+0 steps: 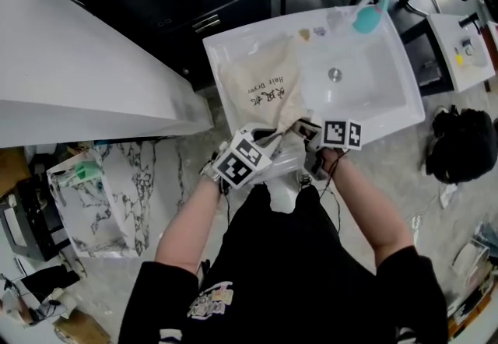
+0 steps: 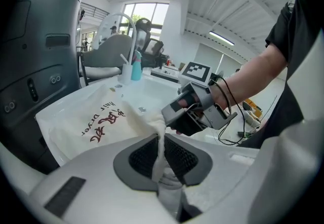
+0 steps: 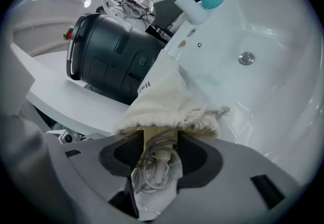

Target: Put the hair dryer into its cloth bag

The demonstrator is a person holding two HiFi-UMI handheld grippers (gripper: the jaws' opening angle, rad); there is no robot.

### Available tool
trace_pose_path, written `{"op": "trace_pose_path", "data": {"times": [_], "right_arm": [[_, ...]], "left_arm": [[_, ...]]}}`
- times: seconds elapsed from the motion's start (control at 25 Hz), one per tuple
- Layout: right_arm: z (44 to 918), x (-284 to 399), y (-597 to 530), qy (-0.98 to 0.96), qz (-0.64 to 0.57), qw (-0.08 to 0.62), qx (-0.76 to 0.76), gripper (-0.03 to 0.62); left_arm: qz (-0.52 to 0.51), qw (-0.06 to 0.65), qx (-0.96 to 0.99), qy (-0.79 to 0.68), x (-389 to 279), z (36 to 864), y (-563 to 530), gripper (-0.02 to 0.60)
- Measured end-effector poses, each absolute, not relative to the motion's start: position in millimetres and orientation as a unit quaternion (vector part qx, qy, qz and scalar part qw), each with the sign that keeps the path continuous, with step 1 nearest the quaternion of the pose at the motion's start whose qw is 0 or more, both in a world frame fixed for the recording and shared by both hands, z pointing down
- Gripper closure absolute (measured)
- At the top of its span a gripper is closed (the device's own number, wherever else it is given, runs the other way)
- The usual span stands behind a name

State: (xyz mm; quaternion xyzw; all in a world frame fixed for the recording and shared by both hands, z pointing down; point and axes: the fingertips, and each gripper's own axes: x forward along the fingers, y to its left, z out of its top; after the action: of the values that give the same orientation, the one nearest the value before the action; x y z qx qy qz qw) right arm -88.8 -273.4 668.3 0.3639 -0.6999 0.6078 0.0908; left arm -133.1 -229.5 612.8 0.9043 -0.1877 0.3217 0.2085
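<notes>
- The cloth bag (image 1: 261, 82), cream and coarse-woven with red lettering, lies limp on the left side of the glossy white sink (image 1: 389, 97). Its mouth is at the near edge.
- The left tongs (image 2: 163, 142) pinch a thin fold of the bag's rim between black ribbed pads.
- The right tongs (image 3: 161, 137), spread wide, clasp the smooth white hair dryer (image 3: 149, 205) at the puckered mouth.
- Only the right gripper view shows its coiled cord (image 3: 152, 170); only the head view shows both tongs side by side.
</notes>
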Motion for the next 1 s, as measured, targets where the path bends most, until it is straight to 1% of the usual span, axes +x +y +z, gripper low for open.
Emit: {"op": "trace_pose_path", "data": {"times": [0.16, 0.2, 0.28, 0.32, 0.4, 0.48, 0.52, 0.76, 0.88, 0.96, 1.0], "right_arm": [[656, -77, -260, -0.729, 0.575, 0.115, 0.353, 0.393], [651, -74, -257, -0.738, 0.563, 0.122, 0.35, 0.4], [640, -66, -250, -0.763, 0.531, 0.133, 0.344, 0.414], [635, -60, -247, -0.776, 0.512, 0.139, 0.342, 0.435], [627, -45, -243, -0.796, 0.48, 0.147, 0.338, 0.5], [613, -34, -244, -0.813, 0.455, 0.141, 0.334, 0.574], [604, -30, -247, -0.823, 0.441, 0.135, 0.332, 0.593], [541, -14, -263, -0.889, 0.31, 0.119, 0.316, 0.595], [510, -11, -269, -0.916, 0.238, 0.111, 0.302, 0.595], [488, -10, -270, -0.932, 0.201, 0.099, 0.285, 0.595], [477, -10, -270, -0.938, 0.189, 0.093, 0.275, 0.595]], "left_arm": [[0.335, 0.212, 0.9, -0.18, -130, 621, -223, 0.541], [0.334, 0.215, 0.899, -0.181, -130, 622, -222, 0.535], [0.325, 0.223, 0.899, -0.19, -128, 620, -220, 0.503], [0.32, 0.225, 0.899, -0.197, -128, 617, -219, 0.494], [0.311, 0.224, 0.897, -0.218, -130, 613, -219, 0.477], [0.301, 0.225, 0.894, -0.245, -135, 607, -219, 0.476], [0.293, 0.229, 0.891, -0.26, -138, 604, -219, 0.476], [0.201, 0.261, 0.874, -0.356, -148, 563, -220, 0.482], [0.145, 0.252, 0.864, -0.41, -149, 531, -218, 0.548], [0.117, 0.236, 0.855, -0.446, -148, 510, -214, 0.553], [0.106, 0.226, 0.849, -0.465, -148, 500, -211, 0.567]]}}
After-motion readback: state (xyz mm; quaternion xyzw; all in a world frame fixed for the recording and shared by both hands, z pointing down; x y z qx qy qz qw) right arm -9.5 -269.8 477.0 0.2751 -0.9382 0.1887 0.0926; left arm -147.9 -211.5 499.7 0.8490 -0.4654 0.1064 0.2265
